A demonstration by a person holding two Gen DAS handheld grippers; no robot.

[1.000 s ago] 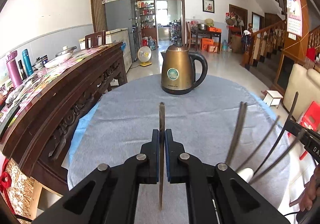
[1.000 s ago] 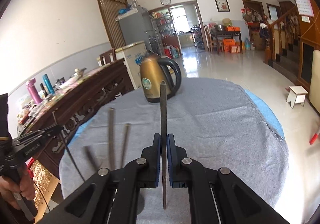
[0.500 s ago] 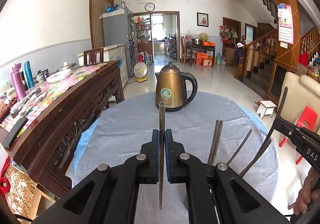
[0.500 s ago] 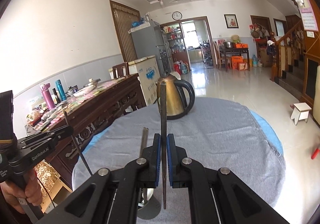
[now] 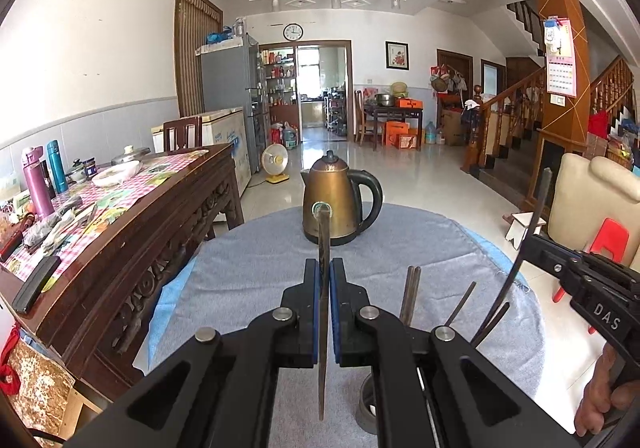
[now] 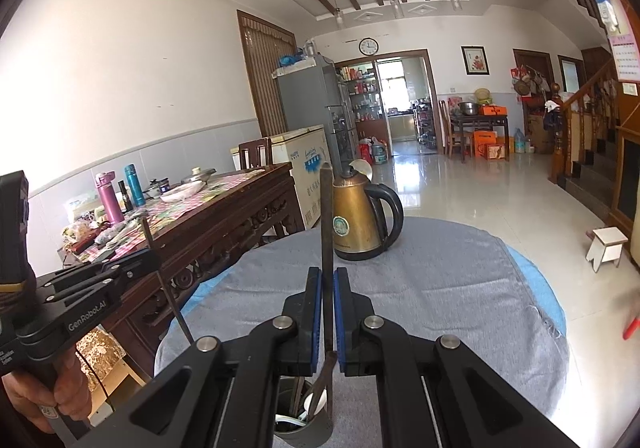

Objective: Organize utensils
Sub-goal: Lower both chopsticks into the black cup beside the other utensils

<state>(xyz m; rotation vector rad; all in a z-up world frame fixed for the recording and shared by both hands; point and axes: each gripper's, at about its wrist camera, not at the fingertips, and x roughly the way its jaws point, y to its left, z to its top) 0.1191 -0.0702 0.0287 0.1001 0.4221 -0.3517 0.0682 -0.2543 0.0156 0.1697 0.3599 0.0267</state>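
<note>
Grey cloth covers a round table (image 5: 248, 272), with a brass-coloured electric kettle (image 5: 332, 203) standing near its far edge and a long dark wooden sideboard (image 5: 132, 232) just beside its left edge. The left gripper (image 5: 325, 304) is clamped on a thin dark metal utensil (image 5: 323, 248) — held upright, edge-on to the camera, its top end crossing the kettle's body and its lower end hanging below the pads. The right gripper (image 6: 328, 308) is likewise closed on a second slim utensil (image 6: 327, 228), also upright, its squared top reaching beside the kettle's lid. Both utensils are lifted clear of the cloth. At the table's near edge a grey utensil holder (image 6: 308, 420) sits under the right gripper, with several dark handles and something white inside; from the left wrist view the stick-like ends (image 5: 412, 296) rise to the right of the fingers. Which kind of utensil each gripper holds cannot be told — only narrow edges show. A hand (image 6: 48, 392) grips the left tool's handle.
</note>
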